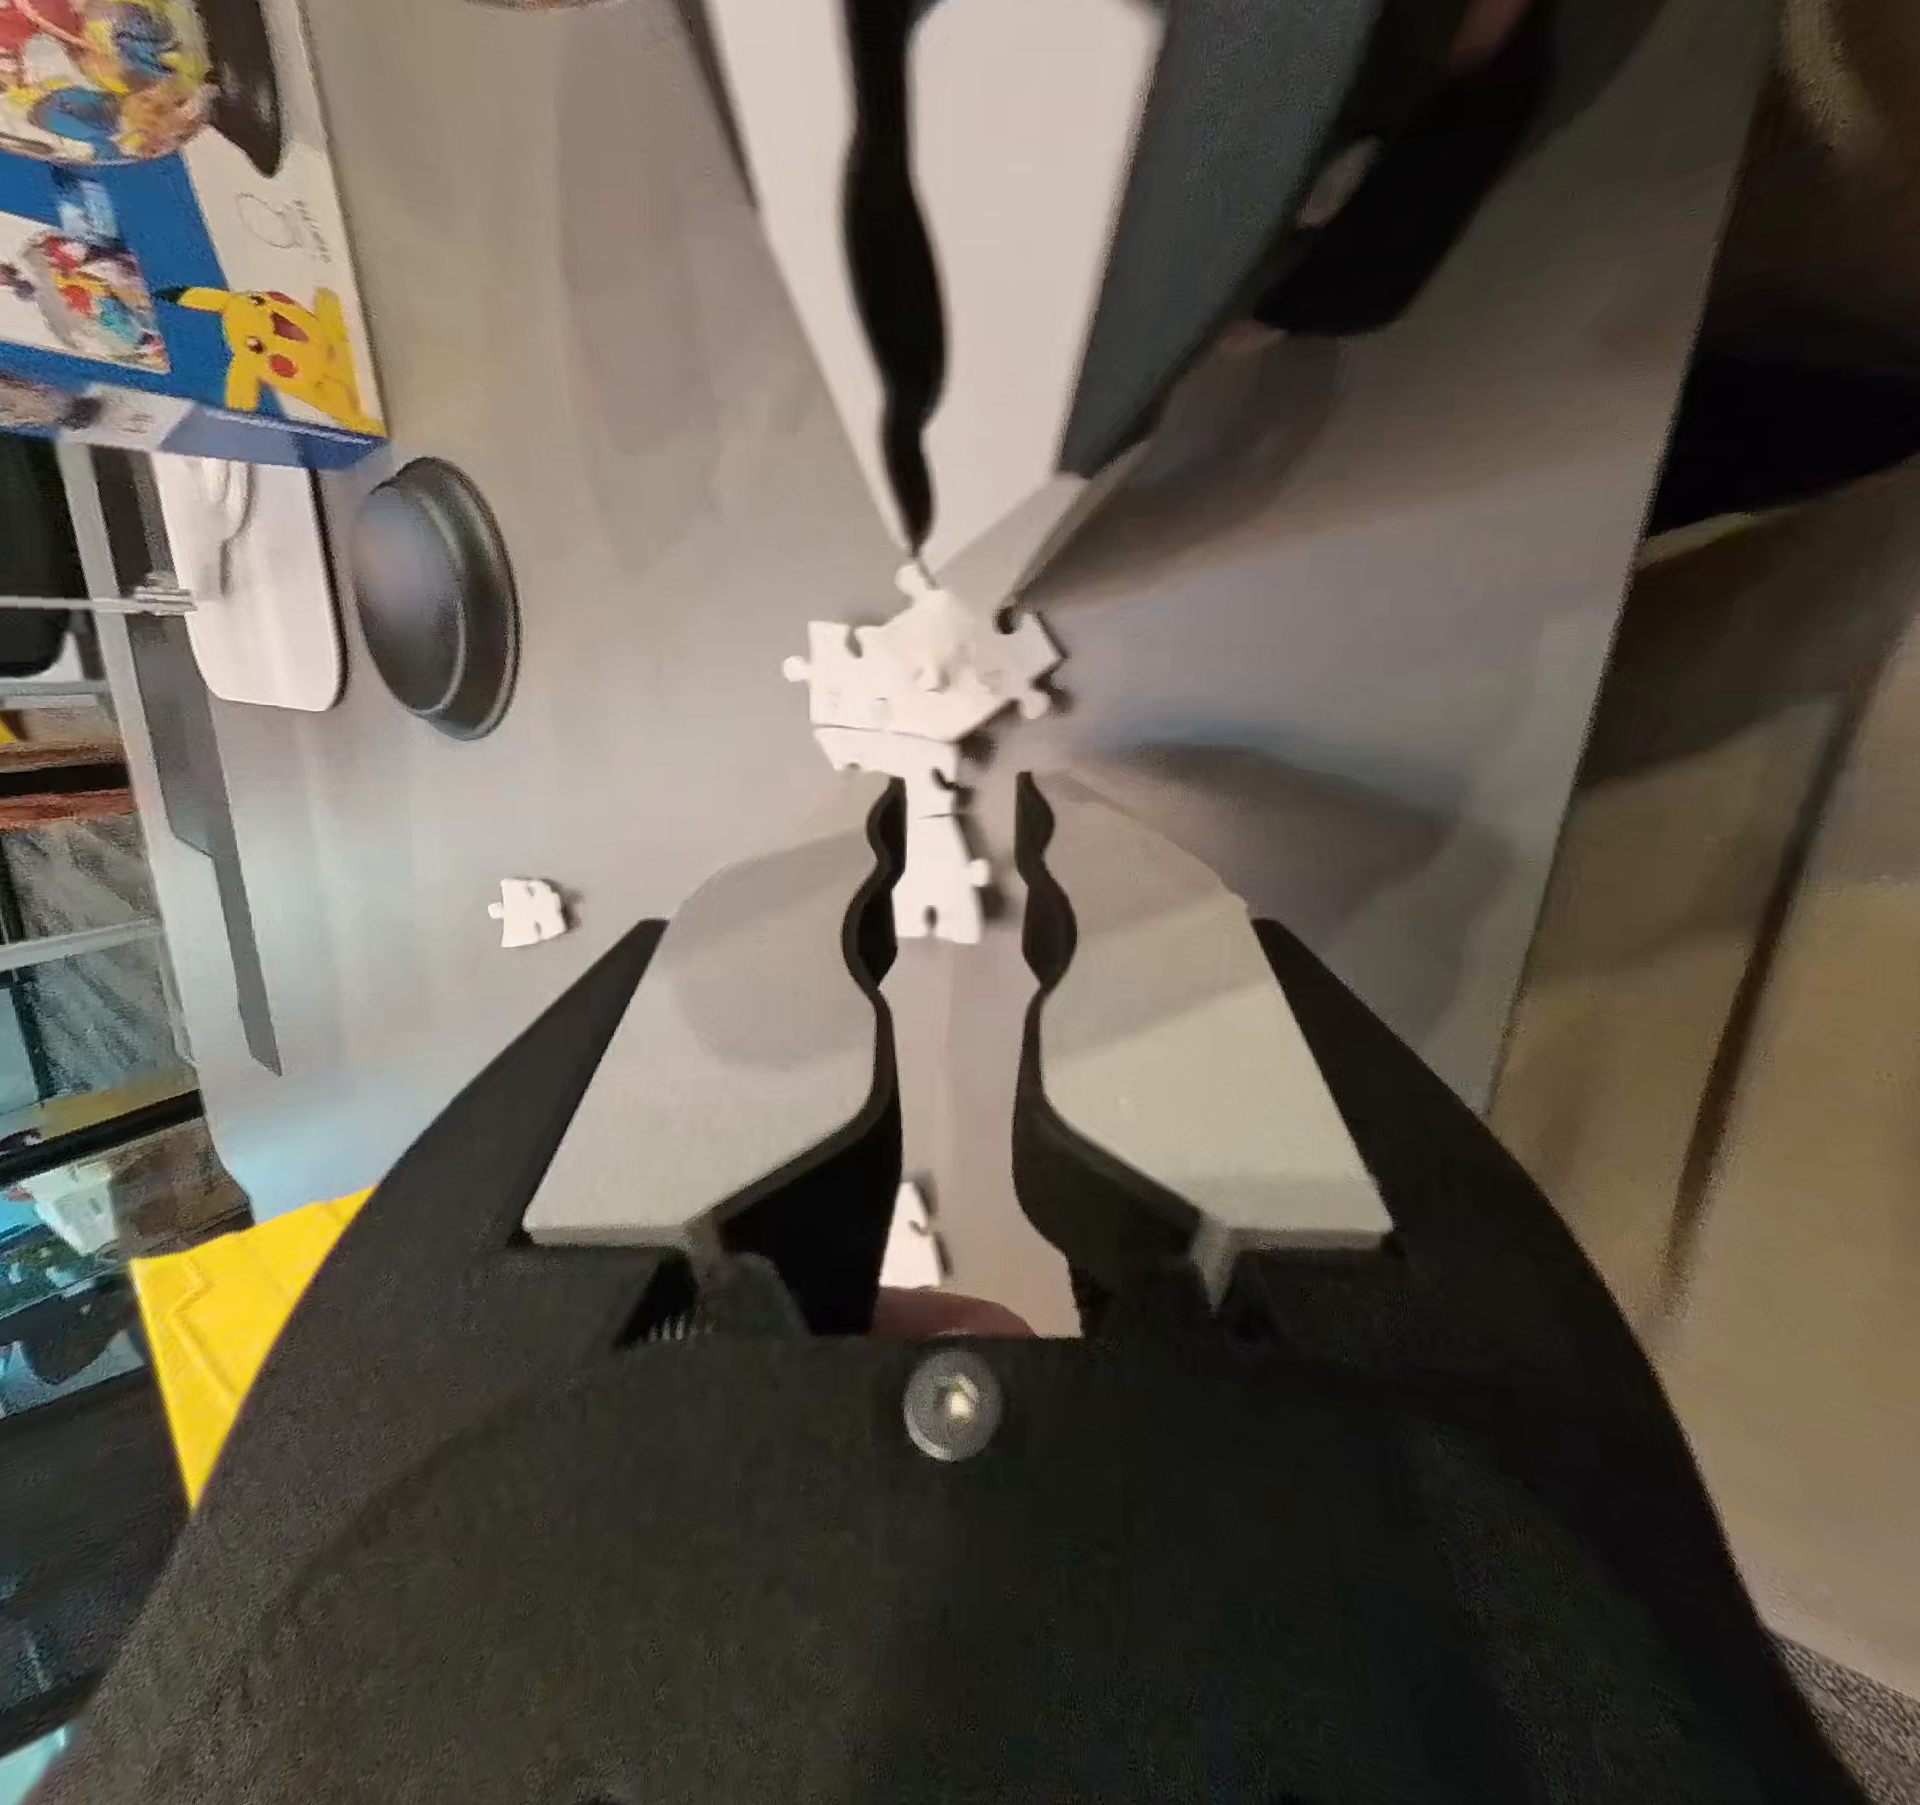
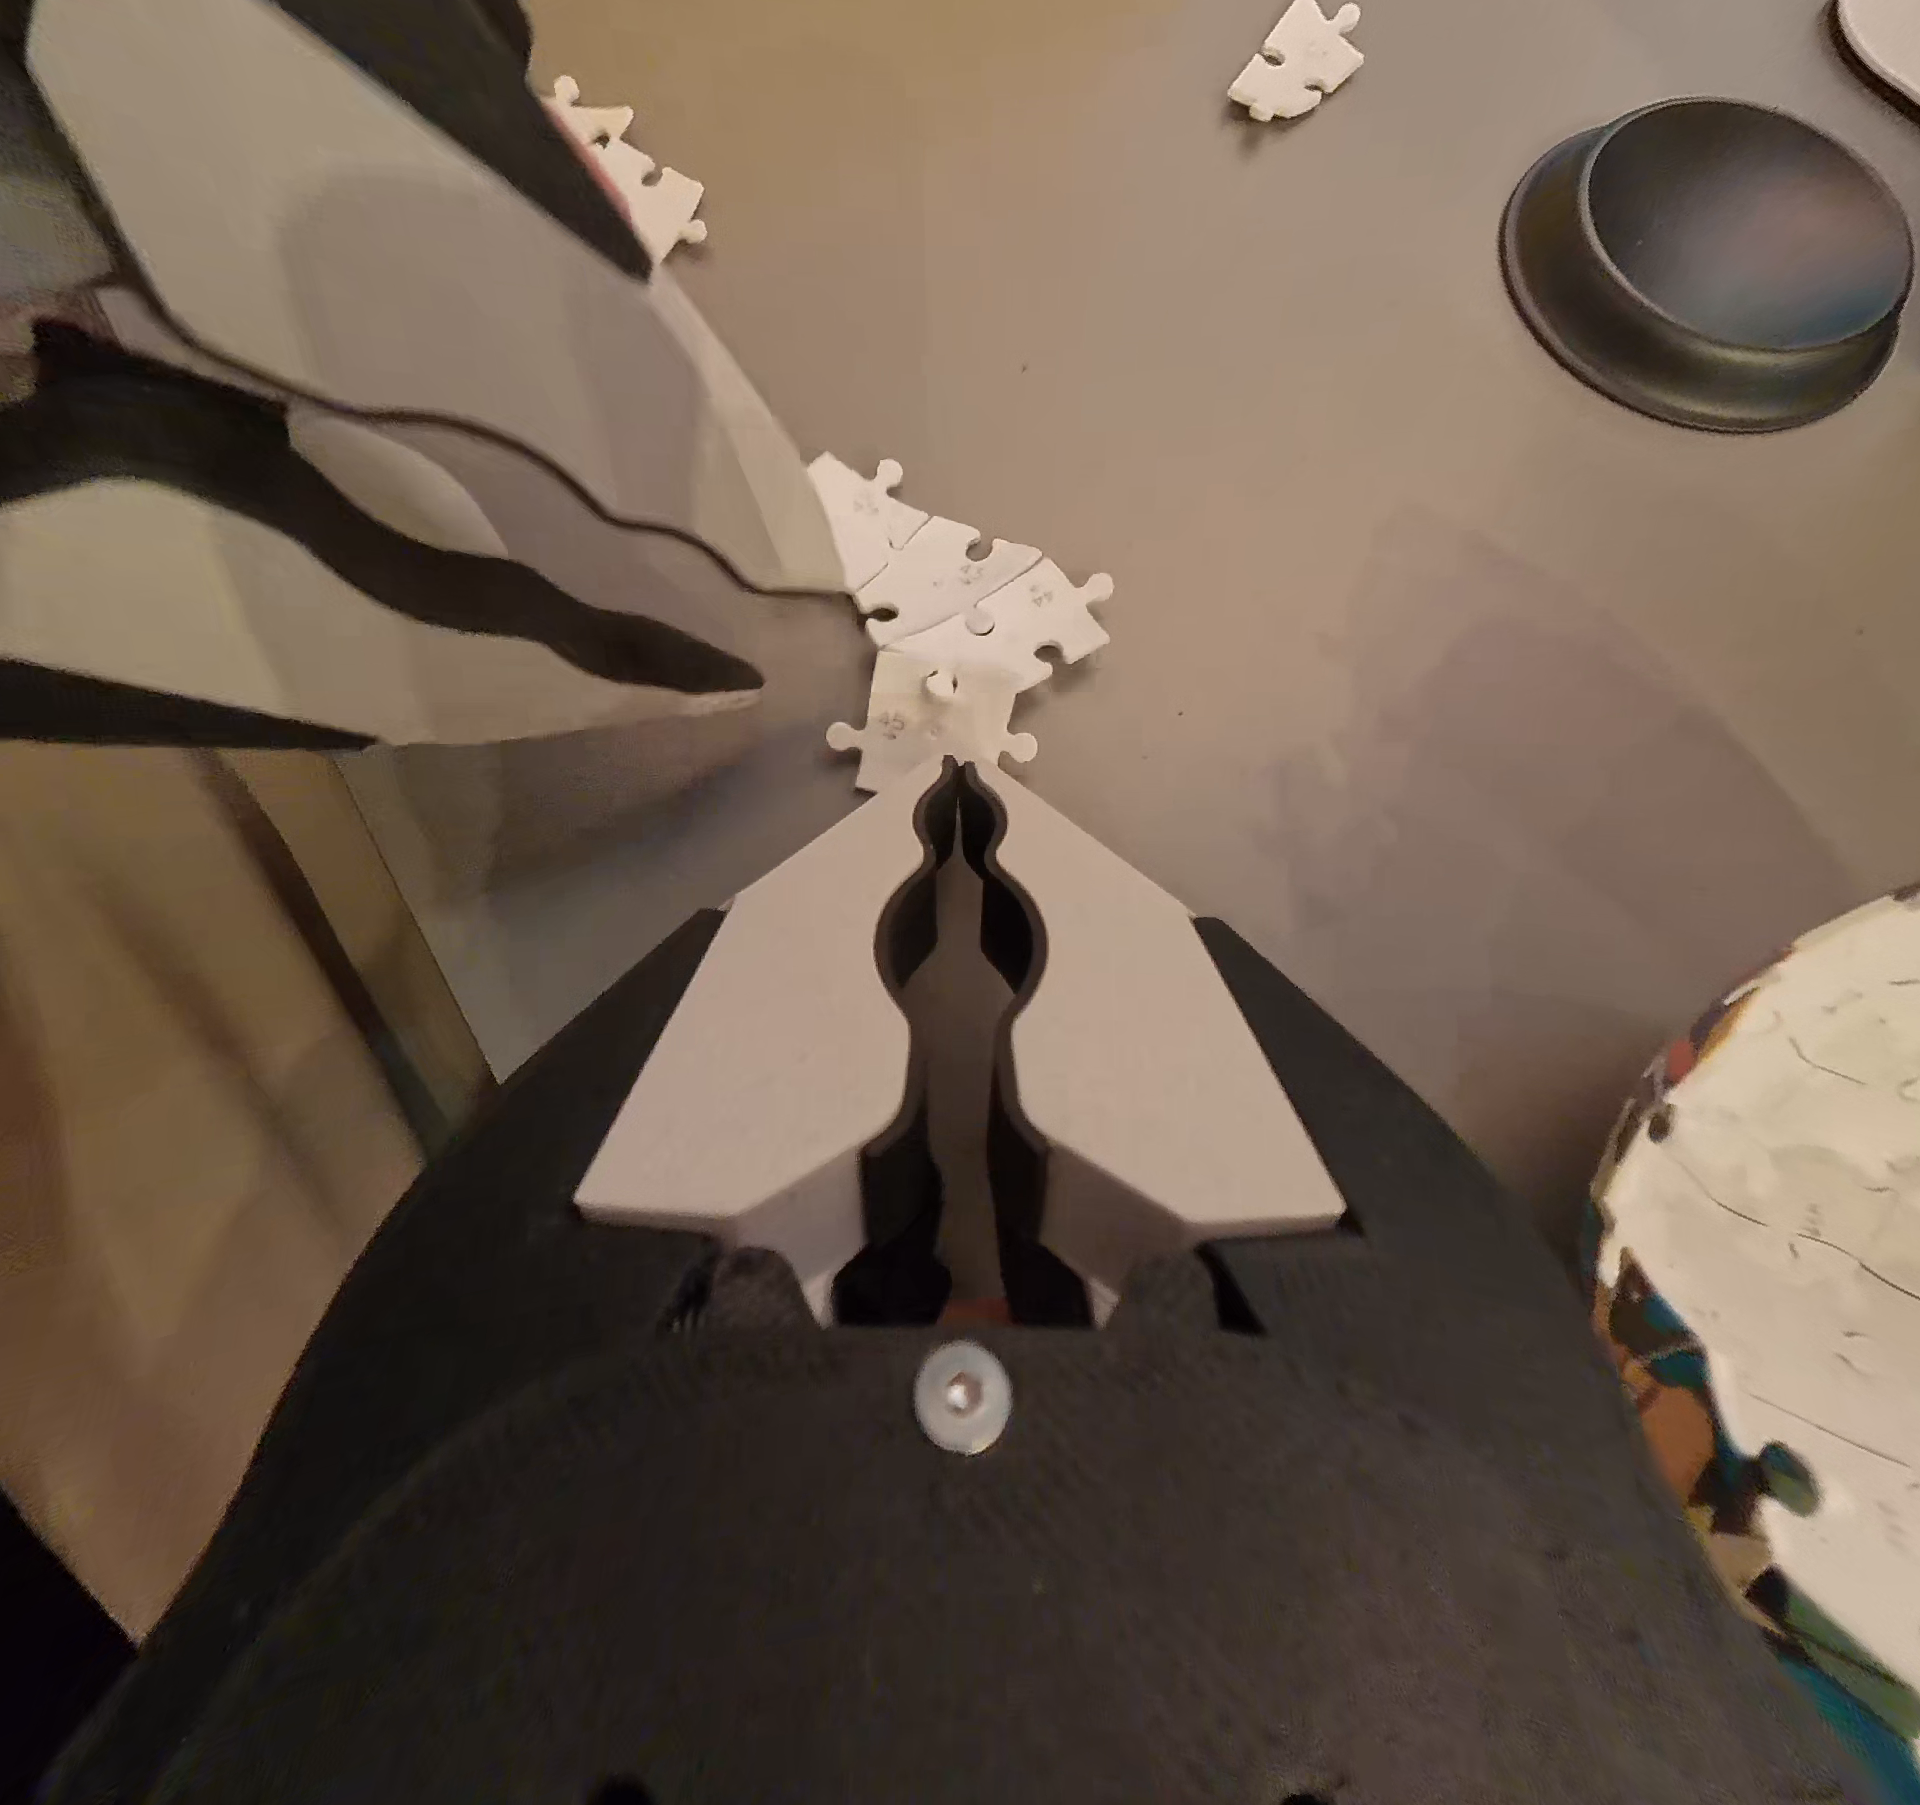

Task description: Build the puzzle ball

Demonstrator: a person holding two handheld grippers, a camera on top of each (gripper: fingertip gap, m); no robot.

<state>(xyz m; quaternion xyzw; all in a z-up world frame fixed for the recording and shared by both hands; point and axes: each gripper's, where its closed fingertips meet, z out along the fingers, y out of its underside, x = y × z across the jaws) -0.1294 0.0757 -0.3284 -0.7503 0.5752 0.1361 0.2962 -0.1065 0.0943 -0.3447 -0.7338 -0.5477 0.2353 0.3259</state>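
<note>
On the grey tabletop (image 2: pixel 1299 612) lay a short chain of joined white puzzle pieces (image 2: pixel 966 612), blank sides up. The right tool (image 2: pixel 956 768) was pinched closed with its tips on the nearest piece's edge. The left tool (image 1: pixel 956 799) stood parted around a white piece. Beside a dark round stand (image 2: pixel 1714 269), the half-built puzzle ball (image 2: pixel 1766 1184) rested at the right.

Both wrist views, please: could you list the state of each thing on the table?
Left tongs: open, straddling the chain.
Right tongs: shut, tips at the chain's end piece.
Chain of joined pieces: flat, white side up.
Loose piece: lying apart.
Puzzle ball: partly built.
Black stand: empty.
</note>
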